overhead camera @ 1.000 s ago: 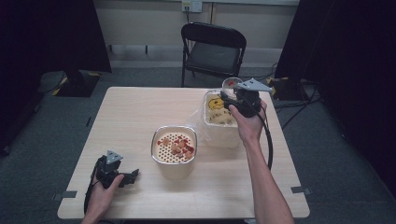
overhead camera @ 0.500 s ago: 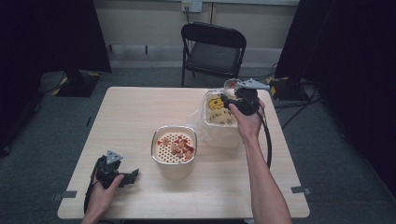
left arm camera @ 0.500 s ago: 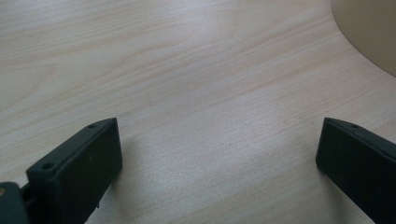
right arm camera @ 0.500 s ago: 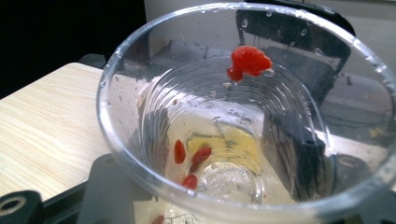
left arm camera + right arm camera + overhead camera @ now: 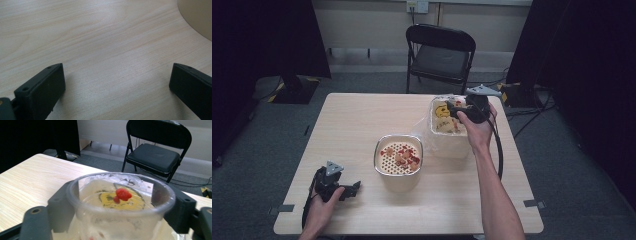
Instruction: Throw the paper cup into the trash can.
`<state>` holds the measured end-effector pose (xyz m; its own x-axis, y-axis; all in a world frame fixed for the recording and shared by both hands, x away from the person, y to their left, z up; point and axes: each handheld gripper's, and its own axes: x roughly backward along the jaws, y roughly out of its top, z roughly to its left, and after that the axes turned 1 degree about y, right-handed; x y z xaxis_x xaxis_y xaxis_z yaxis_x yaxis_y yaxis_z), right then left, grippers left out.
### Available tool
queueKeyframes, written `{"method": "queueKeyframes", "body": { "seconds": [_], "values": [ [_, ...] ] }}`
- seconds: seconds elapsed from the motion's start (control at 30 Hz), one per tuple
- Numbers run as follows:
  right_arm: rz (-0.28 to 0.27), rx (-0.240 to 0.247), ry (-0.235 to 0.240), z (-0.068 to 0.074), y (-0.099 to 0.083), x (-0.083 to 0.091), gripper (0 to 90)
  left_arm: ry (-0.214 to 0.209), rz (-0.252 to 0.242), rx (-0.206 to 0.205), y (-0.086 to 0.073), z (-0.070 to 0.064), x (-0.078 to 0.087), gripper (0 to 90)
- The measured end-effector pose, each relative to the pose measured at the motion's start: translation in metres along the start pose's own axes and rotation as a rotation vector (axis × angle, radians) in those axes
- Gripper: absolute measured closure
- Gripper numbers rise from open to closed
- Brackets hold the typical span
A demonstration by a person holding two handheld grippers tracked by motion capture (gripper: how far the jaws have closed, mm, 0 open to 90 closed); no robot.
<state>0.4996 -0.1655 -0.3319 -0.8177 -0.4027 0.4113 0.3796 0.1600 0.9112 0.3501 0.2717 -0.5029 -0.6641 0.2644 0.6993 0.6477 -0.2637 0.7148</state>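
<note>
My right gripper (image 5: 458, 108) is held over the far right part of the table (image 5: 352, 125), shut on a clear plastic cup (image 5: 120, 220). A few red bits (image 5: 123, 194) cling inside the cup. Directly under it stands a white container lined with a plastic bag (image 5: 446, 134) that bears a yellow face print. A cream bowl with a perforated insert (image 5: 398, 159) sits mid-table with red and pale pieces on it. My left gripper (image 5: 351, 189) rests near the front left corner, its jaws wide apart (image 5: 117, 87) over bare wood, with the bowl's edge (image 5: 197, 17) just ahead.
A black folding chair (image 5: 439, 50) stands behind the table's far edge. Cables trail from both grippers. Dark curtains hang on both sides of the room.
</note>
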Motion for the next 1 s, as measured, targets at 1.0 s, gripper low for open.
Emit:
{"method": "queueKeyframes", "body": {
  "seconds": [1.0],
  "values": [
    [-0.001,0.045,0.058,0.022,-0.026,0.047,15.7,0.0,0.0,0.0,0.0,0.0,0.0,0.0]
  ]
}}
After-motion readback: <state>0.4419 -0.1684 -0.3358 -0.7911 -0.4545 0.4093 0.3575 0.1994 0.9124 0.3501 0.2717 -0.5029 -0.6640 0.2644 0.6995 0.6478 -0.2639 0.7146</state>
